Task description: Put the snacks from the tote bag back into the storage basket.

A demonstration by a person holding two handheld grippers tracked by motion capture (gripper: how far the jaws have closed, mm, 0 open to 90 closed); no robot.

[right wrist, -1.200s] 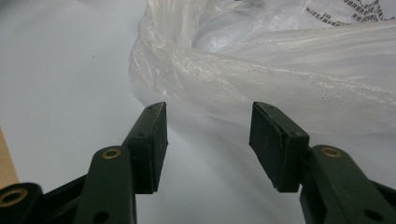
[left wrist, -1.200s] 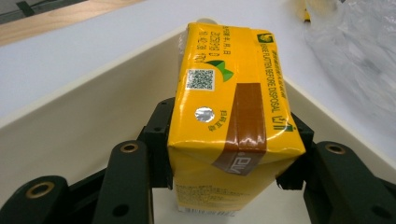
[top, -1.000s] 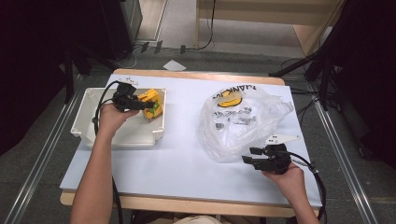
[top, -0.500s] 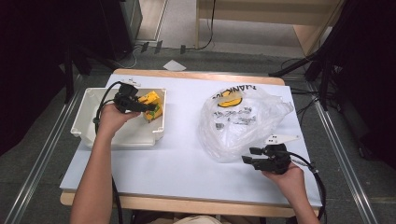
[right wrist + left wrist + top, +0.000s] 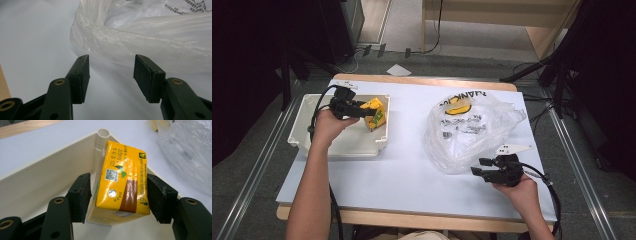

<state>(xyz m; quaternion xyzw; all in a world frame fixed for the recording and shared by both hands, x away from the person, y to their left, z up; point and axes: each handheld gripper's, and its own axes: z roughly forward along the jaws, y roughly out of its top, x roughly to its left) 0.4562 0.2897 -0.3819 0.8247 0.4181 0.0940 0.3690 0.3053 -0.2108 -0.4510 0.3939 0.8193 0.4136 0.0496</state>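
A yellow drink carton (image 5: 122, 180) leans in the far right corner of a cream plastic tray (image 5: 337, 145) at the table's left. My left gripper (image 5: 120, 195) straddles the carton (image 5: 376, 114). Its jaws have just been opening, and a gap shows between the left pad (image 5: 81, 195) and the carton's side, so the carton rests on the tray. In the high view my left gripper (image 5: 367, 112) reaches over the tray from the left. My right gripper (image 5: 479, 167) stands open on the table's right, nothing between its jaws (image 5: 111, 75), just short of a crumpled clear plastic bag (image 5: 150, 37).
The plastic bag (image 5: 472, 132) with printed lettering and a yellow mark lies on the white table top (image 5: 412, 175). The tray's rim (image 5: 50, 157) rises around the carton. Cables trail from both grippers. Metal rails run along the floor on both sides.
The left jaws look slightly wider around the carton. Both hands, the tray and the bag stay where they were.
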